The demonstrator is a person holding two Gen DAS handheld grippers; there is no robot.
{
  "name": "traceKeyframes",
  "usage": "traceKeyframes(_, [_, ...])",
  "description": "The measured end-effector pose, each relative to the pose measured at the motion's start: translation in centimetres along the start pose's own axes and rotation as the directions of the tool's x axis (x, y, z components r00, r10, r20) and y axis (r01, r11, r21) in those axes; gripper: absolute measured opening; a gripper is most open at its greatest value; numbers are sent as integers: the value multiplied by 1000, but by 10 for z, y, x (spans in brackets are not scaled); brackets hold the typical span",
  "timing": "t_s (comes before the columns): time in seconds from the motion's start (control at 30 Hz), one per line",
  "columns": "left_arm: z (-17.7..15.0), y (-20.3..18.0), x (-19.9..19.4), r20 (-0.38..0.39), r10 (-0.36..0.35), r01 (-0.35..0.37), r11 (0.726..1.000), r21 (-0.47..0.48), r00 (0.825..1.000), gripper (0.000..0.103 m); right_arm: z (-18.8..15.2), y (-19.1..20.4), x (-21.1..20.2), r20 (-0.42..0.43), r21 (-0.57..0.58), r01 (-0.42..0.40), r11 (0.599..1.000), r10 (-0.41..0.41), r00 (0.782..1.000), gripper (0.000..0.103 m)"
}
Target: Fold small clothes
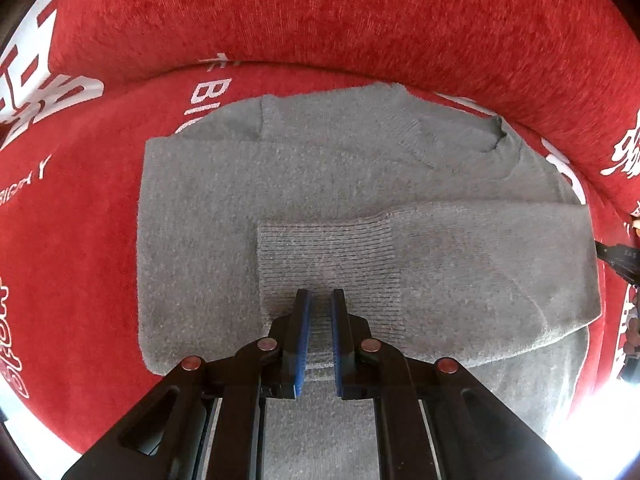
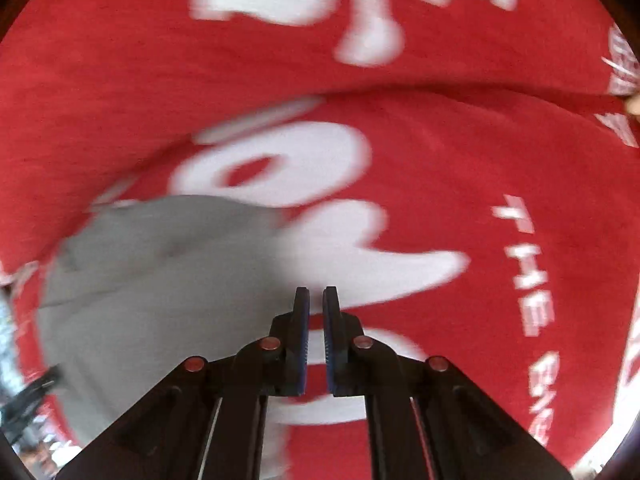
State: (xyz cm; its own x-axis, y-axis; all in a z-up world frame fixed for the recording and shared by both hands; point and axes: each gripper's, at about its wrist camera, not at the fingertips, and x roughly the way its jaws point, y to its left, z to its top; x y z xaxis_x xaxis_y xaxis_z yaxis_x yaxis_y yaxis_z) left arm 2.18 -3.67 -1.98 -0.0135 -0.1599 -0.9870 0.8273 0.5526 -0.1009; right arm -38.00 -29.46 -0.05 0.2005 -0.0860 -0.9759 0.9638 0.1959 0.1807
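A small grey knitted sweater (image 1: 340, 184) lies flat on a red cloth with white lettering. One sleeve (image 1: 460, 264) is folded across the body, its ribbed cuff (image 1: 328, 268) at the centre. My left gripper (image 1: 320, 294) hovers just over the cuff, its jaws a narrow gap apart with the cuff fabric seen between them; no firm pinch shows. In the right wrist view the sweater (image 2: 152, 288) lies at lower left, blurred. My right gripper (image 2: 316, 292) is over the red cloth, right of the sweater, jaws nearly closed and empty.
The red cloth (image 1: 320, 20) covers a seat and rises into a backrest behind the sweater. The other gripper's black tip (image 1: 618, 258) shows at the right edge. Large white letters (image 2: 280, 168) run across the cloth. Bright light lies past the cloth's near edge.
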Motion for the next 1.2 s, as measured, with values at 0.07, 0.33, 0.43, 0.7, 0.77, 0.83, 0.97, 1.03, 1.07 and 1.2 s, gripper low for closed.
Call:
traceKeyframes(0.07, [0, -2, -1, -9, 10, -10, 1000, 1, 1000, 10, -3, -11, -8, -36, 64, -63, 996, 65, 997, 11])
traceKeyframes(0.33, [-2, 3, -19, -6, 24, -24, 999, -35, 1000, 10, -66, -17, -48, -108, 216, -307, 927, 335, 936, 47])
traceKeyframes(0.43, [-1, 0, -16, -8, 30, -31, 999, -30, 1000, 10, -83, -9, -30, -136, 326, -338, 883, 398, 907, 38])
traceKeyframes(0.7, [-9, -6, -2, -25, 82, -82, 997, -7, 996, 10, -85, 6, -19, -142, 170, -163, 972, 188, 972, 9])
traceKeyframes(0.77, [-10, -6, -3, -31, 91, -91, 996, -10, 995, 10, -90, 4, -22, -159, 116, -65, 991, 83, 984, 9])
traceKeyframes(0.83, [-10, -6, -6, -37, 91, -92, 996, -23, 995, 10, -94, -9, -26, -158, 168, -148, 975, 175, 972, 11])
traceKeyframes(0.97, [-13, -4, -10, -49, 91, -94, 995, -41, 995, 11, -91, -21, -30, -128, 244, -262, 934, 299, 946, 22])
traceKeyframes(1.03, [-14, -3, -11, -54, 96, -99, 994, -47, 994, 11, -84, -25, -28, -100, 284, -337, 898, 378, 921, 34])
traceKeyframes(1.07, [-15, -3, -12, -54, 97, -100, 994, -50, 994, 10, -84, -12, -20, -98, 295, -348, 890, 391, 915, 51])
traceKeyframes(1.2, [-16, -3, -13, -55, 99, -102, 993, -57, 994, 10, -66, 1, -2, -133, 273, -341, 900, 386, 913, 45])
